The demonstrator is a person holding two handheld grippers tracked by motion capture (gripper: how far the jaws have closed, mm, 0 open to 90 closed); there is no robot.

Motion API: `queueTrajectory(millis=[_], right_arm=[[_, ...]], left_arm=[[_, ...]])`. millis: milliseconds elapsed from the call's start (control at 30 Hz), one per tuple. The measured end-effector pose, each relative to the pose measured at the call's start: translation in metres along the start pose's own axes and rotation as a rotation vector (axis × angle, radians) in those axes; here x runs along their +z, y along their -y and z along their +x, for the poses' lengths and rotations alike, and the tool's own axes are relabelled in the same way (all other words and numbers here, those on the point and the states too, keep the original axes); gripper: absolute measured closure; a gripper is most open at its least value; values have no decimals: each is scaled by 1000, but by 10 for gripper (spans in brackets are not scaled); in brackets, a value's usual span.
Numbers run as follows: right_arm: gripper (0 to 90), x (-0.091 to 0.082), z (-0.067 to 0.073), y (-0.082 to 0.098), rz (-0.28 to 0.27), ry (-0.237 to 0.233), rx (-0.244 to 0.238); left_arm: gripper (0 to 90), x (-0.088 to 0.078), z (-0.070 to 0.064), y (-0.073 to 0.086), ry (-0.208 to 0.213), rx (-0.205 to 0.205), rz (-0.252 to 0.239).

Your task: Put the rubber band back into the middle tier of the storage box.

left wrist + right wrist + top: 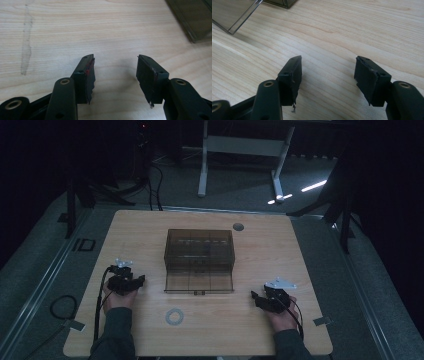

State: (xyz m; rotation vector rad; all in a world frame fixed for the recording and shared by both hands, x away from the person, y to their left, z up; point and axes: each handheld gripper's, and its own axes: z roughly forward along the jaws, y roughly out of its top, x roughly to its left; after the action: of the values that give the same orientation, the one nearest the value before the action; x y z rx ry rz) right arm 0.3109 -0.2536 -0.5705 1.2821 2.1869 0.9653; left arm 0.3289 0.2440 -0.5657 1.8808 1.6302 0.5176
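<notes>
left gripper (141, 279) and right gripper (253, 295) low on table (280, 245), jaws apart, flanking box (200, 260)

Black fingers (87, 75), brass-ringed screw holes, grey top plates, black cables, dark sleeves (116, 330).

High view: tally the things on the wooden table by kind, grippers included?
Smoky transparent plastic box with its lid open: 1
Pale flat ring: 1
Black handheld grippers: 2, left gripper and right gripper, both open
Total: 4
</notes>
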Motion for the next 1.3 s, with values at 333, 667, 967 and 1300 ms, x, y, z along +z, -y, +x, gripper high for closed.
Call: queueTrajectory(millis=[333, 667, 967, 1300], right_arm=[[387, 0, 0, 0, 0, 0, 1], [387, 0, 0, 0, 0, 0, -1], [387, 0, 0, 0, 0, 0, 0], [387, 0, 0, 0, -2, 0, 0]], left_arm=[[540, -15, -4, -1, 33, 41, -8], [564, -28, -7, -5, 78, 67, -5], [577, -36, -15, -9, 106, 118, 24], [591, -45, -24, -14, 138, 166, 53]])
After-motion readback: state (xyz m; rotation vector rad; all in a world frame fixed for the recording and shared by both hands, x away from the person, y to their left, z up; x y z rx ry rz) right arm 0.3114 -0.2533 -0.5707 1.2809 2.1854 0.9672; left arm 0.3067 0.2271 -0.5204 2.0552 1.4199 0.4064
